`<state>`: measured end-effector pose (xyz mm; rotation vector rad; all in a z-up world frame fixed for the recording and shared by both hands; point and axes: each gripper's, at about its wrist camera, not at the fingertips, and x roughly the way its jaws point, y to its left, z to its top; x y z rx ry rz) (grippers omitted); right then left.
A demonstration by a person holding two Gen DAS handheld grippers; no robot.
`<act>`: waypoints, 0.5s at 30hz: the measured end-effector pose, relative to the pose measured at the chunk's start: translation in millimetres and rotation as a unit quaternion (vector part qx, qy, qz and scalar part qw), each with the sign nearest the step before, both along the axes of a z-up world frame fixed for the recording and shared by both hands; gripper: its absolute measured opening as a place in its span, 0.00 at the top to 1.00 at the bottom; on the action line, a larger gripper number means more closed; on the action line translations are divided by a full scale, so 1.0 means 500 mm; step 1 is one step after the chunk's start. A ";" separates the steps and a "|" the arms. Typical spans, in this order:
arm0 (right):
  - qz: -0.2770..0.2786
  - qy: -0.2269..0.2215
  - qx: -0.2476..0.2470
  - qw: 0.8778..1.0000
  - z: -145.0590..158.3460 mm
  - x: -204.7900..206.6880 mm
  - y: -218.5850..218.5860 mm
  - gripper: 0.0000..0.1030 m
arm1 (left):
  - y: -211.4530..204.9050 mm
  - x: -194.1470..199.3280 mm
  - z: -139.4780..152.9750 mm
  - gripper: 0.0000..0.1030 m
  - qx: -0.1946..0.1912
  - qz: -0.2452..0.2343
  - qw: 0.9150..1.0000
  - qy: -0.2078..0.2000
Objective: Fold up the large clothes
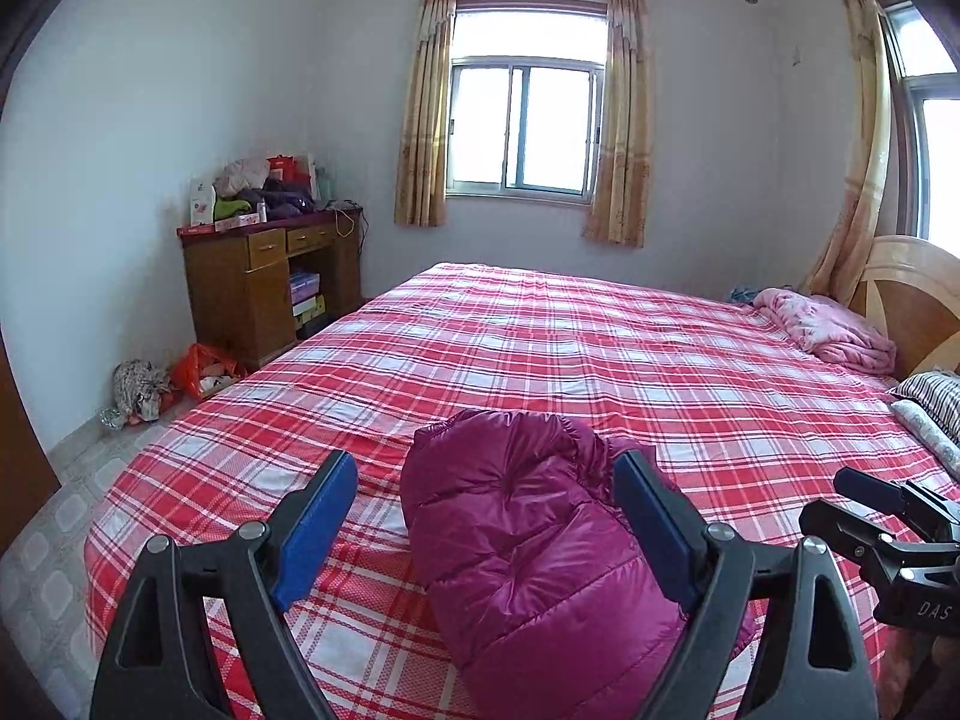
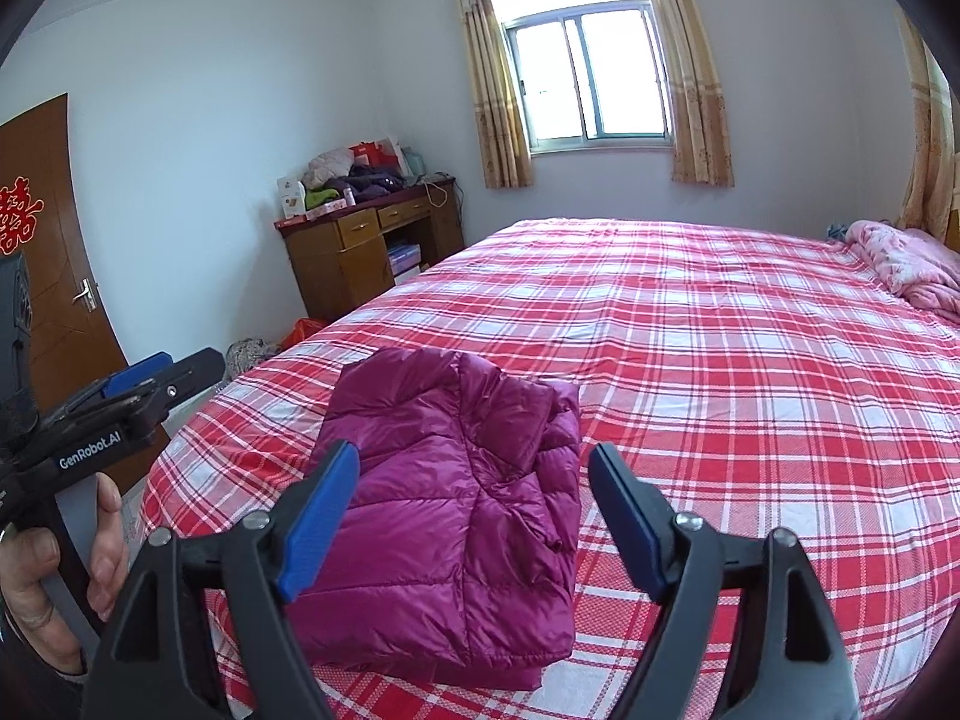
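A magenta puffer jacket (image 1: 528,546) lies folded into a compact bundle on the red plaid bed (image 1: 540,336), near its front edge. It also shows in the right wrist view (image 2: 456,510). My left gripper (image 1: 486,483) is open and empty, held above the jacket with its blue pads on either side of the bundle. My right gripper (image 2: 474,474) is open and empty, also above the jacket. The left gripper shows from the side in the right wrist view (image 2: 162,381). Part of the right gripper shows at the right edge of the left wrist view (image 1: 888,516).
A pink blanket (image 1: 822,330) lies bunched by the wooden headboard (image 1: 918,294), with pillows (image 1: 936,408) beside it. A wooden desk (image 1: 270,282) piled with clutter stands at the far left wall. Bags (image 1: 198,372) lie on the floor. A brown door (image 2: 54,276) is at the left.
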<state>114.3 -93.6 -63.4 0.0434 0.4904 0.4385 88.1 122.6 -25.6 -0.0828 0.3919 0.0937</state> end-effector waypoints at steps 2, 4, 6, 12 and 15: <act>0.000 0.000 0.000 1.000 0.000 -0.002 0.000 0.21 | -0.002 0.000 0.000 0.15 0.000 -0.001 1.000 -0.001; 0.000 0.000 -0.001 1.000 0.000 -0.004 -0.001 0.21 | -0.002 0.000 0.000 0.15 0.000 0.000 1.000 -0.001; 0.000 -0.001 0.000 1.000 0.001 -0.007 -0.002 0.21 | -0.002 -0.001 -0.001 0.14 0.000 0.000 1.000 -0.001; 0.000 -0.002 0.001 1.000 0.001 -0.010 -0.006 0.20 | -0.005 -0.002 -0.001 0.14 0.001 -0.001 1.000 0.001; 0.000 0.000 0.000 1.000 0.001 -0.010 -0.006 0.20 | -0.006 -0.002 -0.002 0.14 0.002 -0.001 1.000 0.002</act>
